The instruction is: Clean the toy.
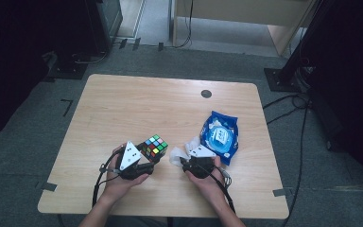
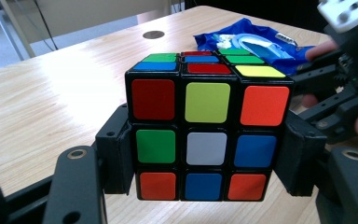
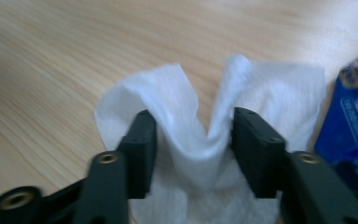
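Left gripper [image 1: 147,161] is sitting near the worktop's [image 1: 123,104] front edge, left of centre. Its fingers [image 2: 116,156] are clamping the cube [image 2: 200,130] on both sides, pads pressing flat on the cube's side faces. The cube is standing upright between them, in the front half of the worktop; whether it is touching the wood I cannot tell.

Right gripper [image 1: 182,158] is sitting just right of the left one, also near the front edge. Its fingers [image 3: 142,149] are standing apart, with the wipe [image 3: 205,121] bunching up between them in a fold. The pads are touching the cloth on both sides, but the fold is looking loose, not squeezed flat. The wipe is lying on the wood, spreading out past the fingertips.

The two grippers are working close together; the gap between cube and wipe is narrow.

The pack [image 1: 220,136] is lying flat just right of the wipe, in blue wrap with a white label on top. What is inside it I cannot tell.

Farther out, the whole back half of the worktop is offering open room. A round grommet [image 1: 206,93] is sitting near the back edge, right of centre. The left third of the worktop is also giving free space. The right edge is running near the pack.
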### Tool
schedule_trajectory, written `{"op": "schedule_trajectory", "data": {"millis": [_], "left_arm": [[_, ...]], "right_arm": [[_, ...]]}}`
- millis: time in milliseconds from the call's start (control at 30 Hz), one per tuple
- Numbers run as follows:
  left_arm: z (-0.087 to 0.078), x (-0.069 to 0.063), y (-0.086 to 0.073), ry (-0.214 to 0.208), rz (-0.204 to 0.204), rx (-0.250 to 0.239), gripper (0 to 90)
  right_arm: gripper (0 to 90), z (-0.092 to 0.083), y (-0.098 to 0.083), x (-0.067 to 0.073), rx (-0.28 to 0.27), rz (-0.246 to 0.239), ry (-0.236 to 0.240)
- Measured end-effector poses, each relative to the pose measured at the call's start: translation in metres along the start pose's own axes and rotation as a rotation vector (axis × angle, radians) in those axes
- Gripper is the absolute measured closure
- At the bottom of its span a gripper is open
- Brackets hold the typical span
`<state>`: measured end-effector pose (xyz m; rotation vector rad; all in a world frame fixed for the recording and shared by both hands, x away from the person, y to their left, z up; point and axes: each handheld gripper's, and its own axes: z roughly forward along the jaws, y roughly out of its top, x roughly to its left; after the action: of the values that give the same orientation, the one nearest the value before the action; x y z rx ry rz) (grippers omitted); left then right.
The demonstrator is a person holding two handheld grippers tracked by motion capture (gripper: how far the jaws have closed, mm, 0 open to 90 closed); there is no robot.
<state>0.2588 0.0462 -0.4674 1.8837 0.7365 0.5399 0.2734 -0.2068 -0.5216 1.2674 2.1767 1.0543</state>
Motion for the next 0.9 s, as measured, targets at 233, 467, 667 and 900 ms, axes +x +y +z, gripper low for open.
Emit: {"op": "schedule_trajectory", "data": {"millis": [233, 467, 667, 900], "left_arm": [[0.001, -0.003, 0.0, -0.011, 0.007, 0.002, 34.1], [0.007, -0.008, -0.003, -0.027, 0.019, 0.022, 34.1], [0.011, -0.022, -0.002, -0.062, 0.052, 0.026, 34.1], [0.008, -0.039, 0.003, -0.094, 0.103, -0.011, 34.2]], "right_arm": [[83.6, -0.006, 0.0, -0.003, -0.007, 0.002, 0.009], [84.6, -0.047, 0.028, 0.009, -0.243, 0.007, 0.09], [84.5, -0.083, 0.05, 0.035, -0.42, 0.006, 0.281], [84.1, -0.073, 0.05, 0.052, -0.374, -0.023, 0.321]]}}
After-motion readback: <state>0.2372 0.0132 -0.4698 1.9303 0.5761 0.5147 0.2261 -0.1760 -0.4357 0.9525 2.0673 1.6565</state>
